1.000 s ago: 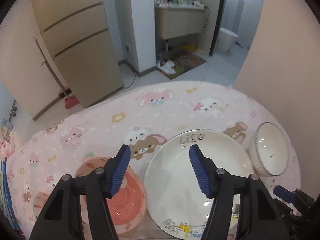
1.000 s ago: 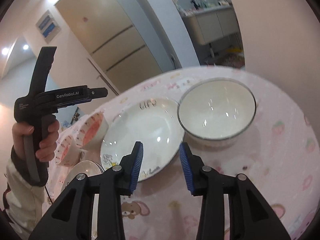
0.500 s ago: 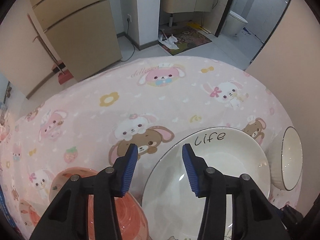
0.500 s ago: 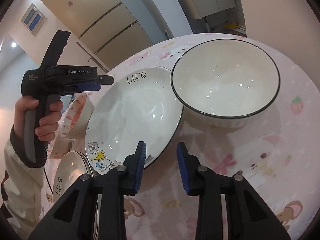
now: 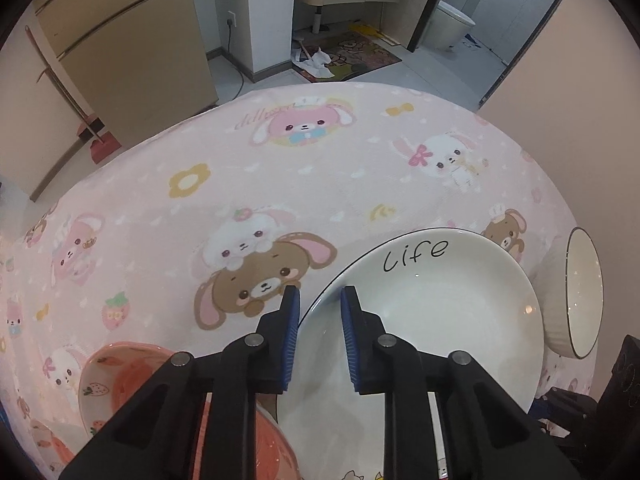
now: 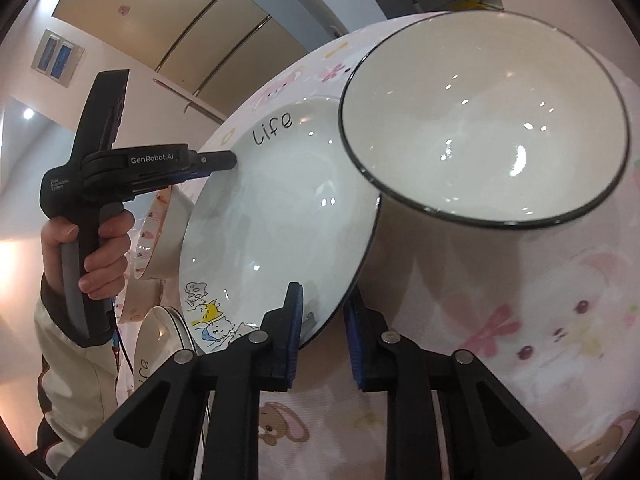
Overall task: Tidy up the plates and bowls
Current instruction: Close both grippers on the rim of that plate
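Note:
A white deep plate point(image 5: 432, 312) with a black rim and the word "Life" lies on the pink cartoon tablecloth point(image 5: 280, 184). My left gripper point(image 5: 320, 292) points steeply down and straddles the plate's left rim. Its jaws are closing, and a thin gap still shows beside the pads. My right gripper point(image 6: 322, 302) straddles the near rim of the same plate point(image 6: 280, 208), one blue pad above it and one below. Its jaws are closing too, not clearly pressing. The left gripper point(image 6: 228, 160) shows at the plate's far rim, held by a hand point(image 6: 100, 248).
A white bowl point(image 6: 480, 120) with a dark rim sits right beside the plate; the bowl point(image 5: 580, 292) shows at that view's right edge. A pink strawberry bowl point(image 5: 132, 376) lies under my left gripper. A second "Life" plate point(image 6: 160, 340) and small pink bowls point(image 6: 160, 240) sit left.
Both grippers have come down onto the plate and now point more steeply. Their jaws have narrowed from wide apart to a small gap around the rim.

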{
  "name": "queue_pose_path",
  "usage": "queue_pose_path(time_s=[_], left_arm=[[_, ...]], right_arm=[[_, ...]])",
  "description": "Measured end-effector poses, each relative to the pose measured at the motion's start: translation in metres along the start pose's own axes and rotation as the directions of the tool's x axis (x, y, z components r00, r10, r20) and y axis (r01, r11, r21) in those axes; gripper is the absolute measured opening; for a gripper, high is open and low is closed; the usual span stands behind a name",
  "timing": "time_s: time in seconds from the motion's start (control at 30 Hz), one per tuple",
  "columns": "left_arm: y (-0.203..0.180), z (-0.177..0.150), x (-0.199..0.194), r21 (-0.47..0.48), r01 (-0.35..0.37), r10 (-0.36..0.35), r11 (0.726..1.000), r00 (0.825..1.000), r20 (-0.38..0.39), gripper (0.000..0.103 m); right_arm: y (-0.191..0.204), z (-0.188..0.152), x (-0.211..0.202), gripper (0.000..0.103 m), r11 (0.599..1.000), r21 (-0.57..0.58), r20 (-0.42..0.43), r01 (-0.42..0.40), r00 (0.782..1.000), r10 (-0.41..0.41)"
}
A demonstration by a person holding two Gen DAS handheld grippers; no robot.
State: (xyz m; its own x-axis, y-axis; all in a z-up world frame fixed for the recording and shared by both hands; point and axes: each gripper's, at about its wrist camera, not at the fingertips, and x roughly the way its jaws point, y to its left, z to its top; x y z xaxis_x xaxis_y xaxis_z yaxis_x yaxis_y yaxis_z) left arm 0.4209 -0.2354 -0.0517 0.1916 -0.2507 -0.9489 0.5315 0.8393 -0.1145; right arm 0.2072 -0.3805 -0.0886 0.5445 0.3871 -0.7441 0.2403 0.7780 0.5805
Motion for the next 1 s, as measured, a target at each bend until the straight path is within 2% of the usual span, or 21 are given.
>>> queue_pose_path(time_s=[0.13,0.23,0.3,0.37,0.43,0.47,0.53,0.63,0.7,0.8,0.9,0.97,1.0], left_arm=[[-0.004,-0.002,0.002,0.065,0.000,-0.001,0.998,1.000,0.016,0.023],[-0.008,0.000,0.006,0.110,-0.003,0.005,0.994,1.000,-0.012,0.027],[-0.016,0.001,0.010,0.166,-0.009,0.018,0.986,0.998,-0.053,0.037],[-0.024,0.001,0.013,0.219,-0.005,0.024,0.976,0.996,-0.084,0.055],[-0.031,0.000,0.017,0.267,-0.035,0.062,0.963,0.994,-0.091,0.054],[-0.033,-0.001,0.018,0.290,-0.049,0.076,0.956,0.994,-0.084,0.045],[-0.032,-0.001,0.015,0.310,-0.053,0.074,0.949,0.996,-0.057,0.036],[-0.017,0.002,0.008,0.264,0.004,0.012,0.964,0.998,-0.058,0.023],[-0.008,0.003,0.005,0.238,0.037,-0.025,0.970,0.998,-0.054,0.019],[-0.012,-0.001,0.002,0.282,0.021,-0.013,0.959,0.999,-0.030,0.019],[-0.023,-0.007,0.008,0.351,0.012,0.006,0.936,0.999,-0.051,0.030],[-0.027,-0.007,0.014,0.387,0.034,-0.001,0.921,0.996,-0.085,0.040],[-0.028,-0.006,0.015,0.400,0.045,-0.007,0.915,0.995,-0.095,0.040]], right_arm=[[-0.006,0.003,-0.003,0.021,0.999,0.019,0.000,-0.044,0.999,0.044],[-0.009,0.003,-0.006,0.021,0.998,0.033,-0.005,-0.056,0.998,0.056],[-0.008,0.004,-0.003,0.021,0.997,0.045,0.002,-0.057,0.998,0.057],[-0.008,0.002,-0.003,0.021,0.996,0.057,0.015,-0.063,0.998,0.063],[-0.007,0.000,0.000,0.021,0.997,0.046,0.021,-0.054,0.998,0.053],[-0.006,0.000,0.000,0.021,0.998,0.043,0.024,-0.047,0.999,0.046],[-0.005,-0.003,-0.001,0.019,0.998,0.054,0.043,-0.034,0.999,0.031],[-0.002,-0.005,-0.002,0.019,0.999,0.041,0.057,-0.019,0.998,0.017],[0.001,-0.005,-0.002,0.019,1.000,0.025,0.055,-0.001,0.999,0.000],[0.008,-0.005,-0.001,0.020,0.999,0.001,0.055,0.033,0.998,-0.033],[0.009,-0.003,0.002,0.021,1.000,0.004,0.049,0.023,0.999,-0.023],[0.007,-0.002,0.001,0.021,1.000,0.006,0.043,0.024,0.999,-0.024],[0.009,-0.001,0.001,0.020,0.999,-0.004,0.042,0.033,0.999,-0.033]])
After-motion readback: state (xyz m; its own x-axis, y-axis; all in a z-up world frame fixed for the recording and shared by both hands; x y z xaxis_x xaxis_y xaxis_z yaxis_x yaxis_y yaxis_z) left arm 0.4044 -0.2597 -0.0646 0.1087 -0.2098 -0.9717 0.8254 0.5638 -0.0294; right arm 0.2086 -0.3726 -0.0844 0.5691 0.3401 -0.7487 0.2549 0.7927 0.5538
